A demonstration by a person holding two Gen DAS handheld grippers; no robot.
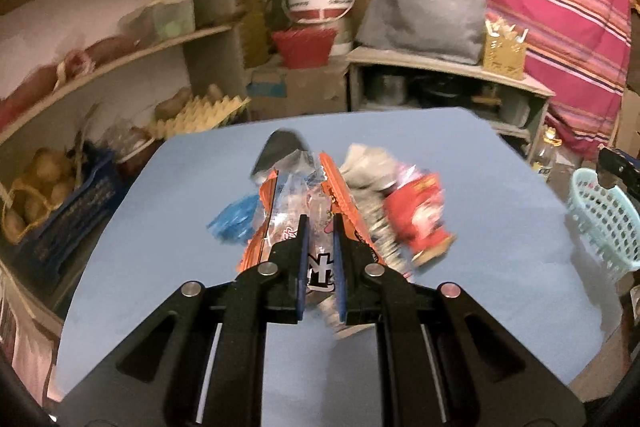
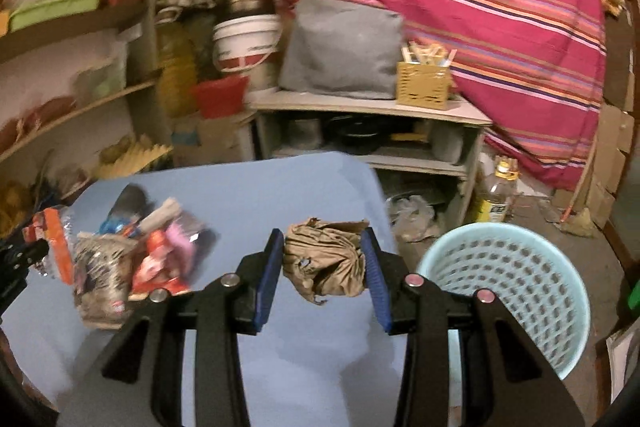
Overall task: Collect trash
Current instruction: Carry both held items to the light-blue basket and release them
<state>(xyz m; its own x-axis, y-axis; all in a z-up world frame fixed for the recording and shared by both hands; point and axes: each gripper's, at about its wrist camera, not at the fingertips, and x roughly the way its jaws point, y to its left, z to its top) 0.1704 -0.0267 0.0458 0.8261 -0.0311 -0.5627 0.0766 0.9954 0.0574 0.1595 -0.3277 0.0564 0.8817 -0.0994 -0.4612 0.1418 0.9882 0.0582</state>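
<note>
Table point(image 2: 240, 187) is the biggest thing here, flat and blue, with a heap of trash on its left part. Down on the floor, just past the table's right edge, stands the pale blue basket point(image 2: 516, 291) with holes in its wall and its round mouth open to the top. I think the trash should go in there.

The heap point(image 2: 132, 259) is a jumble of wrappers, with a red packet point(image 1: 420, 219) and a bit of blue plastic point(image 1: 234, 219) in it. It lies well to the left of the basket.

The right claw point(image 2: 324, 263) is squeezing a crumpled brown paper ball point(image 2: 324, 259). Both blue pads touch it, one on each side, so the jaws stand partway apart around it. The ball hangs over the right part of the table, and the basket lies to the right of it and lower. This hand is the nearer one, so I think it only has to go right, past the table edge, and let go over the round mouth.

The left claw point(image 1: 320, 259) is nearly shut, pinching an orange and clear wrapper point(image 1: 316, 207). The wrapper's long side points away from the hand, over the heap. From here the basket peeks in far off at the right edge, so this hand has the longer trip
</note>
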